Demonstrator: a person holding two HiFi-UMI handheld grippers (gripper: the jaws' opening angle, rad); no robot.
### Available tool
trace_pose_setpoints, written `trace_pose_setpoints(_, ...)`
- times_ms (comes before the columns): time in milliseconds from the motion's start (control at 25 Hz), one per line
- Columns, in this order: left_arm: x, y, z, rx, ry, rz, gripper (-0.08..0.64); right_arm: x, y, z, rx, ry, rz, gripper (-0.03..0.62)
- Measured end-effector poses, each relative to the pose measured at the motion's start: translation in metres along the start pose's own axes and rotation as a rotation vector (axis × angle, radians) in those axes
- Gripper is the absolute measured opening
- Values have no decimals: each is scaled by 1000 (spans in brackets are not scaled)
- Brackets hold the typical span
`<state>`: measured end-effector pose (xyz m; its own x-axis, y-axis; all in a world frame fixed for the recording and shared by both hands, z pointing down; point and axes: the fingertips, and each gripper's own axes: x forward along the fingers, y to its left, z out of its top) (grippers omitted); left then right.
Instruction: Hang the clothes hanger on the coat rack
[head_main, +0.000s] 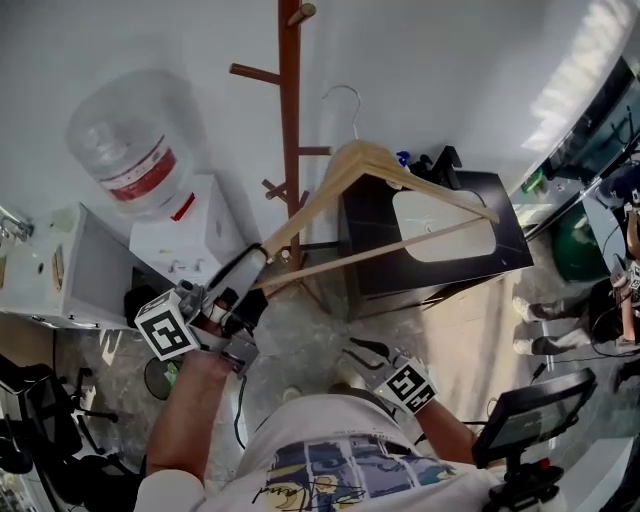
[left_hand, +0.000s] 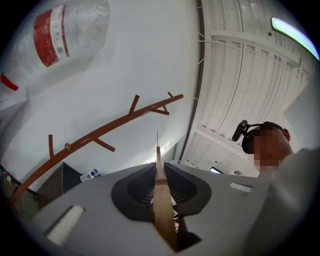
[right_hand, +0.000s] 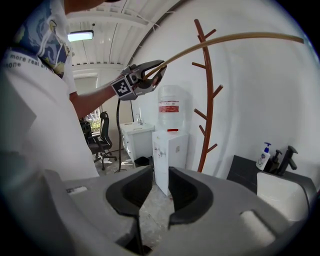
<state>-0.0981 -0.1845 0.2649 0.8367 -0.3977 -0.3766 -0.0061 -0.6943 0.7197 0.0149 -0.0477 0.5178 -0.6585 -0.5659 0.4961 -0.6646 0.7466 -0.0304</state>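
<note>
We see the left forearm (head_main: 185, 400) reaching up and forward, and the left gripper (head_main: 255, 262) at its end is tilted upward. Its jaws are clamped on one end of the wooden clothes hanger (head_main: 320, 190), which slants up into the air in front of the coat rack (head_main: 289, 120). The hanger's metal hook (head_main: 345, 100) sits just right of the rack's pole, resting on no peg. The right gripper (head_main: 365, 352) hangs low by the person's waist, angled down toward the floor. Its jaws stand a little apart with only floor showing between them.

The right hand is mostly covered by the marker cube (head_main: 410, 385) and the shirt. From the left gripper view the hanger is edge-on, its hook no more than a thin line. In the right gripper view its far end runs out of frame, and in the head view the rack's top is cut off
</note>
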Motion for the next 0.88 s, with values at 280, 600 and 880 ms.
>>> trace_pose_setpoints(280, 19, -27, 30, 102, -23, -38, 58, -1, 0, 0, -13, -10, 8, 100)
trace_pose_setpoints(600, 30, -45, 63, 168, -50, -75, 58, 0, 0, 2, -20, -21, 12, 100)
trace_pose_setpoints(880, 34, -43, 88, 68, -164, -109, 57, -3, -36, 15, -7, -47, -8, 100)
